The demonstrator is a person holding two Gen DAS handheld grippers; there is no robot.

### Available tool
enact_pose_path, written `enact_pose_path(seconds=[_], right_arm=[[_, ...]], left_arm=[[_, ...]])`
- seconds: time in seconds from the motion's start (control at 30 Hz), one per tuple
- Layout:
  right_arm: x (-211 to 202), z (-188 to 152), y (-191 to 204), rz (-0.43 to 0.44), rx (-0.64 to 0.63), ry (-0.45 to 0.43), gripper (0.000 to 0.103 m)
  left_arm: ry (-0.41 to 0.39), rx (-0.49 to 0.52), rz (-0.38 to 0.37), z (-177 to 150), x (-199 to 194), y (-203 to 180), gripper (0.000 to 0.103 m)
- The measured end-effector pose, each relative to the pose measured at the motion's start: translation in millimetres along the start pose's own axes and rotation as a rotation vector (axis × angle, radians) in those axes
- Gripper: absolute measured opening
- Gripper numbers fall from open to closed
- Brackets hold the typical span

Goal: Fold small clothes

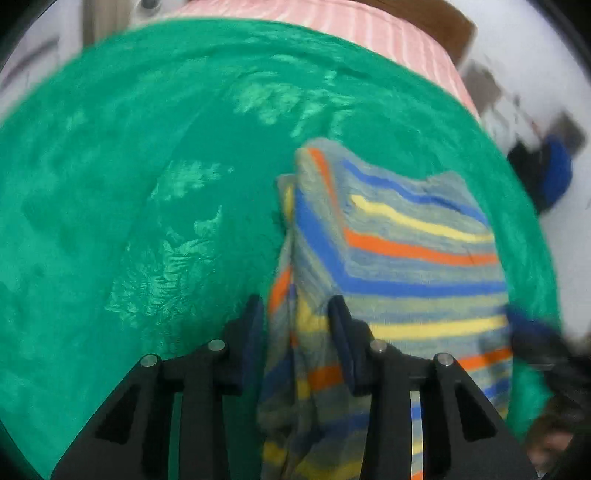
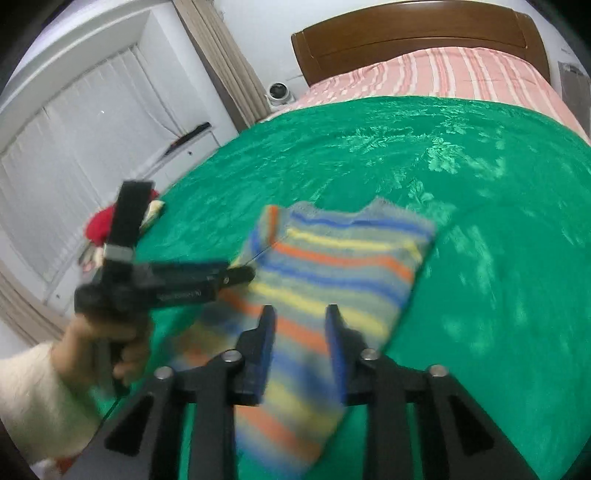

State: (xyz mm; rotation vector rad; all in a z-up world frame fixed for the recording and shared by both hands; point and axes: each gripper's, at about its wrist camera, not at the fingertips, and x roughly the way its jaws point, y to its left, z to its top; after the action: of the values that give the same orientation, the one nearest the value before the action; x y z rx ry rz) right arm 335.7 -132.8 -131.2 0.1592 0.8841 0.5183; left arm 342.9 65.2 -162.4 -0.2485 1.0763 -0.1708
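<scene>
A small striped garment in grey, blue, orange and yellow is held up over the green bedspread. My left gripper grips its left edge, with bunched cloth between the fingers; in the right wrist view the left gripper shows from the side, pinching that edge. My right gripper holds the near part of the garment, with cloth passing between its fingers. The garment is folded over, and its far part rests on the spread.
The bed has a pink striped sheet and a brown headboard at the far end. A red item lies at the bed's left edge. White blinds stand to the left.
</scene>
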Motion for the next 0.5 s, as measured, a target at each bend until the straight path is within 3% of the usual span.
enact_pose_path(seconds=[0.07,0.13,0.17,0.2,0.27,0.3,0.37,0.4,0.47,0.5], right_arm=[[31.3,-8.5,-20.9,-0.019,0.099,0.075,0.042],[16.2,-10.9,-19.5,-0.027,0.102,0.022,0.038],[0.9,-13.6,-13.0,-0.044,0.096,0.005,0.038],[-13.6,-18.3,-6.3,-0.043,0.086,-0.02,0.039],[-39.0,-31.5,8.0,-0.016,0.06,-0.055,0.039],[-50.7,-42.8,18.0,0.011,0.05,-0.058,0.041],[-52.9,-68.3,26.9,0.067,0.058,-0.019,0.05],[-44.8,-81.5,29.6,0.075,0.068,0.028,0.053],[-29.0,-107.5,27.7,0.022,0.075,0.131,0.053],[-36.7,-122.4,30.1,-0.029,0.058,0.125,0.05]], left_arm=[[-0.011,0.0,-0.003,0.6,-10.8,1.0,0.039],[-0.06,0.014,-0.008,-6.8,-36.0,3.7,0.04],[-0.089,0.019,-0.022,-12.3,-46.6,7.6,0.052],[-0.104,0.022,-0.051,-21.9,-58.9,9.3,0.071],[-0.103,0.037,-0.108,-47.7,-71.1,10.2,0.079],[-0.079,0.067,-0.106,-61.7,-69.1,6.6,0.079],[-0.003,0.141,0.018,-89.5,-52.6,4.8,0.067],[-0.011,0.142,0.014,-98.4,-52.6,10.6,0.067],[-0.023,0.086,0.008,-106.4,-69.3,23.0,0.067],[-0.021,0.064,0.018,-109.1,-78.1,27.6,0.069]])
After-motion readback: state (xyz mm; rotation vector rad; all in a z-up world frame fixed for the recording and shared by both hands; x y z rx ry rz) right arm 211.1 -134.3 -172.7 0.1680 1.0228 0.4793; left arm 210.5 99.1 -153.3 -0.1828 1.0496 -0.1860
